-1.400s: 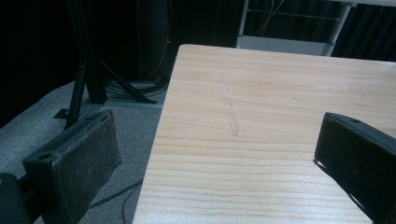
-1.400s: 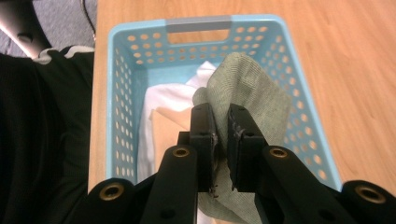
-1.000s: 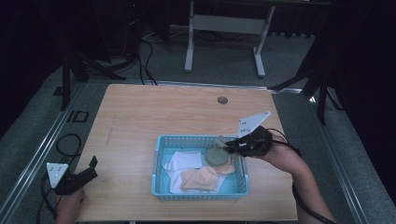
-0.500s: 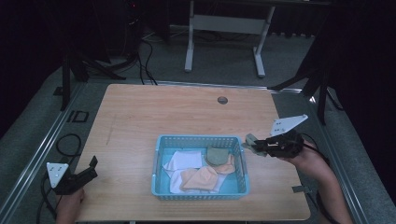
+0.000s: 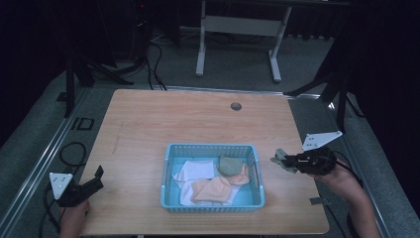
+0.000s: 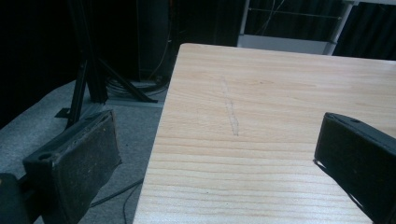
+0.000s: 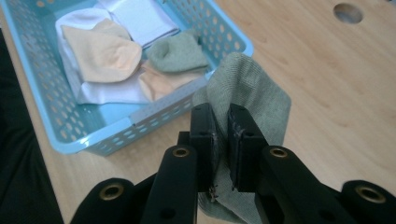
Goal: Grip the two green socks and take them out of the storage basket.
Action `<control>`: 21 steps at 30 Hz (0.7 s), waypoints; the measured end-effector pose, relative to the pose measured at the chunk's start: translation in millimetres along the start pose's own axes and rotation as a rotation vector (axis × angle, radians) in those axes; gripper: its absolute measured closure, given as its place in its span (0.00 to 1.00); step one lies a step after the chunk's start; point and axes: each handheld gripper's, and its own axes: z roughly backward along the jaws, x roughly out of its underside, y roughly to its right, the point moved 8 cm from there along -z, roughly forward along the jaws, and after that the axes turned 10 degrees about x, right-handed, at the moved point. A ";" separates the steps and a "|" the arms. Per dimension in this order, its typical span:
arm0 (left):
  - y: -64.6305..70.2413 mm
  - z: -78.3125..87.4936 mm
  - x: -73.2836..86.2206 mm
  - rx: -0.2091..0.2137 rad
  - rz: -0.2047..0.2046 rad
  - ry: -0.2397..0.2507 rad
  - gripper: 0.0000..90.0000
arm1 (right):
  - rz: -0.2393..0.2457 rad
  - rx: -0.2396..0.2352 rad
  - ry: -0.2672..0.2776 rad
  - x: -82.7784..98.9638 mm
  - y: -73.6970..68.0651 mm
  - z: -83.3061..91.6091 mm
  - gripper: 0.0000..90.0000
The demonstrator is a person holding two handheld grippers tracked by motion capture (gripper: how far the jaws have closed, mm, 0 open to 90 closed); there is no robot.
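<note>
Wood counter (image 5: 148,129) lies under us; our right gripper (image 7: 219,122) pinches a green sock (image 7: 252,88), lower right of the basket (image 7: 140,116). Our left gripper (image 6: 215,154) gapes empty.

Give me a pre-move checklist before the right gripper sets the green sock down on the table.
1. Grip: right gripper shut on the grey-green sock: ok.
2. Sock clear of the blue basket: held outside its right wall: ok.
3. Drop zone: bare wooden table right of the basket: ok.
4. Left gripper out of the way at the table's near left corner, jaws open, nothing between them: ok.
5. Sock hanging free of the table: cannot tell.
6. Remaining socks in the basket undisturbed: ok.
</note>
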 end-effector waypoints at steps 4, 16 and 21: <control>0.0 0.0 0.0 0.000 0.000 0.000 0.01 | -0.021 -0.011 0.003 13.2 -1.9 -5.1 0.91; 0.1 0.1 0.0 0.000 -0.001 0.000 0.01 | -0.066 -0.038 -0.022 59.5 -10.6 -32.5 0.90; 0.1 0.1 0.0 0.001 -0.001 0.001 0.01 | -0.103 -0.056 -0.036 78.3 -14.7 -45.8 0.91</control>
